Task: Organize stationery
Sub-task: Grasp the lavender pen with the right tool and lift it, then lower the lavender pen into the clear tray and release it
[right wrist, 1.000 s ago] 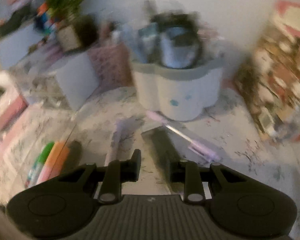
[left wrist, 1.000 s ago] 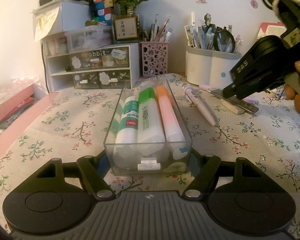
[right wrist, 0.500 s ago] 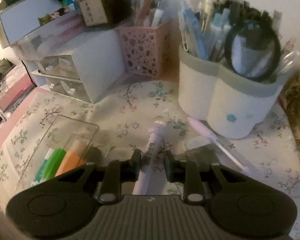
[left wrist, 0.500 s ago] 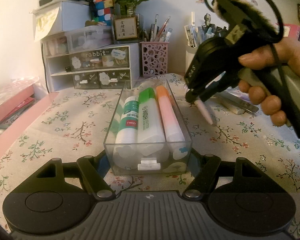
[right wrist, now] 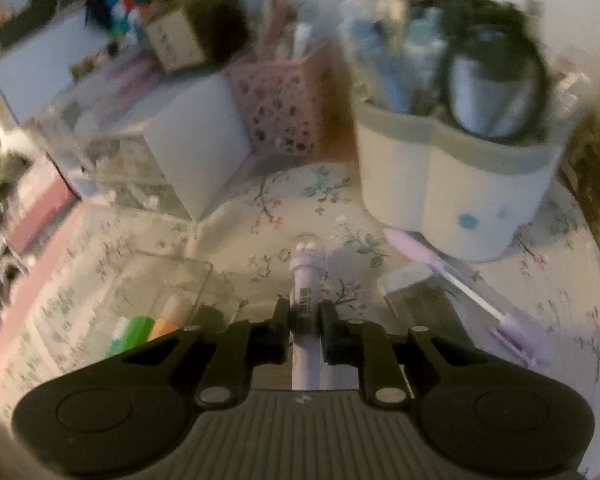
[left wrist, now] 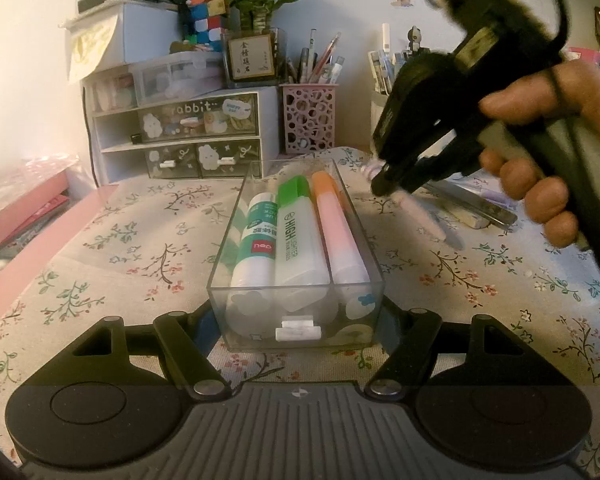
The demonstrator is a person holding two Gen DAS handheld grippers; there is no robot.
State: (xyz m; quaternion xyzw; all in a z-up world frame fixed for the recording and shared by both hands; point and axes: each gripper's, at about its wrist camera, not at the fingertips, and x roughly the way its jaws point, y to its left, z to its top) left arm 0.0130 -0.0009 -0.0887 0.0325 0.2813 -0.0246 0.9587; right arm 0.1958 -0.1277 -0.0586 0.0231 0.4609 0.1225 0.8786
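The jaws of the right gripper (right wrist: 304,322) are pinched tight on a pale purple pen (right wrist: 306,292). The pen runs straight out between the two fingers, and its round end points toward the back of the table (left wrist: 112,276). In the left wrist view the pen's thin tip slopes down toward the flowery cloth, to the right of the clear box (left wrist: 296,320). I cannot tell if the tip touches the cloth.

The jaws of the left gripper (left wrist: 296,332) are spread wide, one on each side of the near end of the clear box. They look like they press on its walls, but the contact spots are hard to see.

The clear box sits in the middle of the table, with its long sides running front to back. Inside lie a glue stick (left wrist: 256,248), a green highlighter (left wrist: 298,240) and an orange highlighter (left wrist: 338,232), side by side. They fill the box almost from wall to wall.

There is bare cloth on both sides of the box. The left side has more room, out to the pink edge of the table.

Along the back edge stand a small drawer unit (left wrist: 188,140), a pink pen cup (left wrist: 308,116) and a white pen pot (right wrist: 456,184). Another purple pen (right wrist: 460,284) and a dark flat thing (right wrist: 424,304) lie in front of the white pot.
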